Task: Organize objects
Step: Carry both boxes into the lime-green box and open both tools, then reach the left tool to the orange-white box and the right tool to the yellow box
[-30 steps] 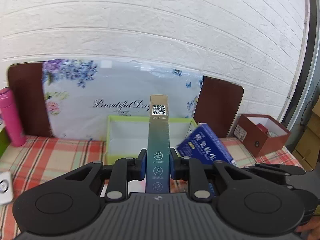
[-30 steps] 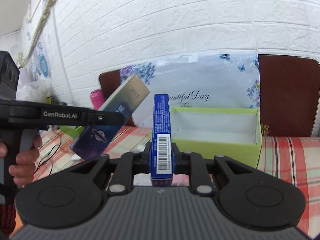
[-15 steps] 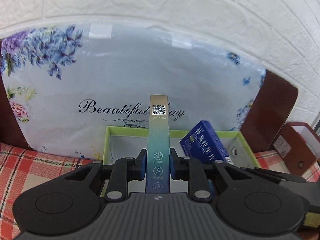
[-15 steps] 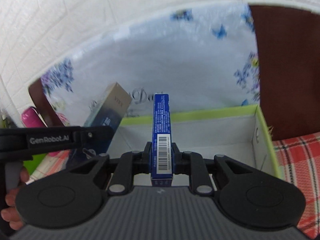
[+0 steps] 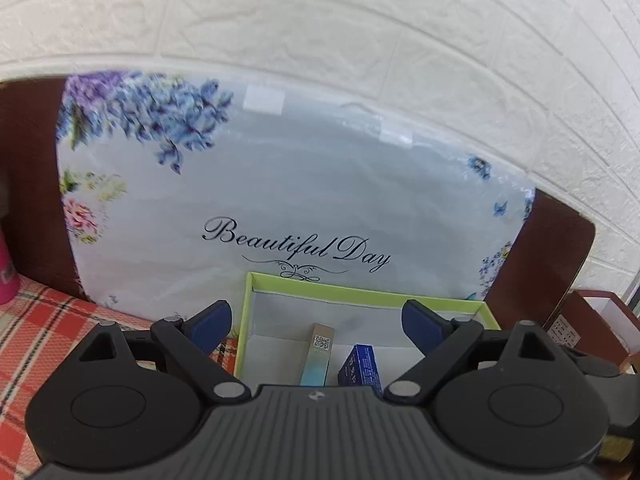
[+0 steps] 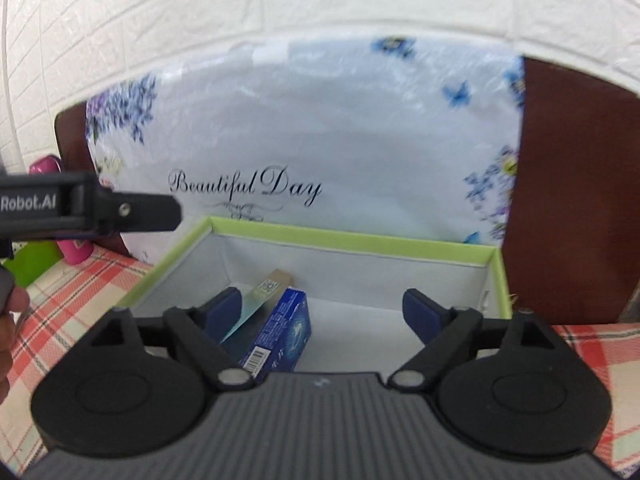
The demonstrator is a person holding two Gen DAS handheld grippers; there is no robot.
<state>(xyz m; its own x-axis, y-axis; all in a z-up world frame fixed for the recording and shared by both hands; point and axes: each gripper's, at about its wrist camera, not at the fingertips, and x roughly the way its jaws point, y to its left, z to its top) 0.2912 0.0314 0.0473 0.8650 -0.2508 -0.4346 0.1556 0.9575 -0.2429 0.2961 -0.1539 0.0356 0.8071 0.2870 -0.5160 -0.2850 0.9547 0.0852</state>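
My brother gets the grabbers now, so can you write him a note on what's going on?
Left gripper: open, jaws just opened, nothing between the pads.
Right gripper: open, jaws just opened, empty too.
Teal gradient box and blue box: both lying side by side inside the green-rimmed box.
Done: those two are dropped in.
Left: pull both grippers back; the pink bottle and other items outside may still need sorting.

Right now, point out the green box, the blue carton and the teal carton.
Green box point(image 6: 352, 241): right wrist view, back rim.
Blue carton point(image 6: 286, 330): right wrist view, top face.
Teal carton point(image 5: 318, 360): left wrist view, narrow top face.
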